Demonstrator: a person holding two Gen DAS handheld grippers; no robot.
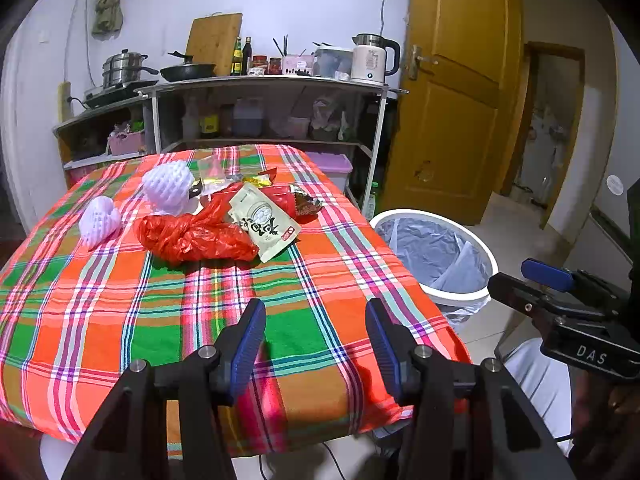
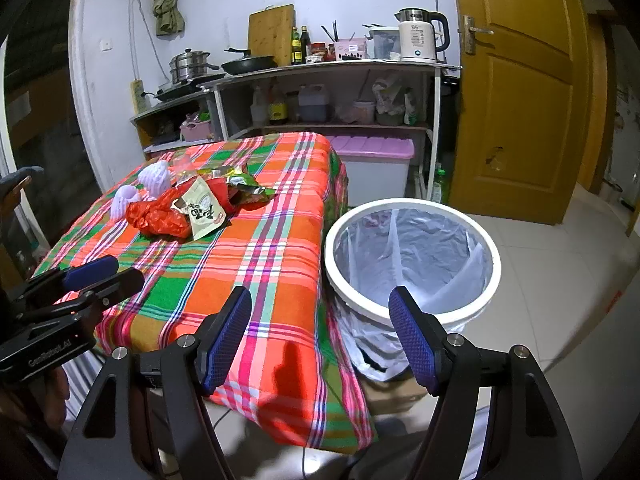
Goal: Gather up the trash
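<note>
A heap of trash lies toward the far side of the plaid tablecloth [image 1: 280, 304]: a crumpled red plastic bag [image 1: 192, 236] [image 2: 158, 220], a beige snack pouch [image 1: 264, 220] [image 2: 204, 208], two white foam fruit nets [image 1: 170, 186] [image 1: 100, 220], a clear wrapper [image 1: 212, 172] and foil wrappers [image 1: 306, 200] [image 2: 244, 184]. A white bin [image 1: 436, 256] [image 2: 412, 256] with a pale liner stands on the floor at the table's right. My left gripper [image 1: 316, 316] hovers open above the table's near edge, well short of the heap. My right gripper [image 2: 320, 308] is open and empty, between the table corner and the bin.
Behind the table a shelf unit [image 1: 264, 88] carries a kettle [image 1: 372, 60], pan, pots, bottles and a cutting board. A lilac-lidded storage box [image 2: 376, 164] sits below it. A yellow door [image 2: 516, 88] stands at right, with tiled floor around the bin.
</note>
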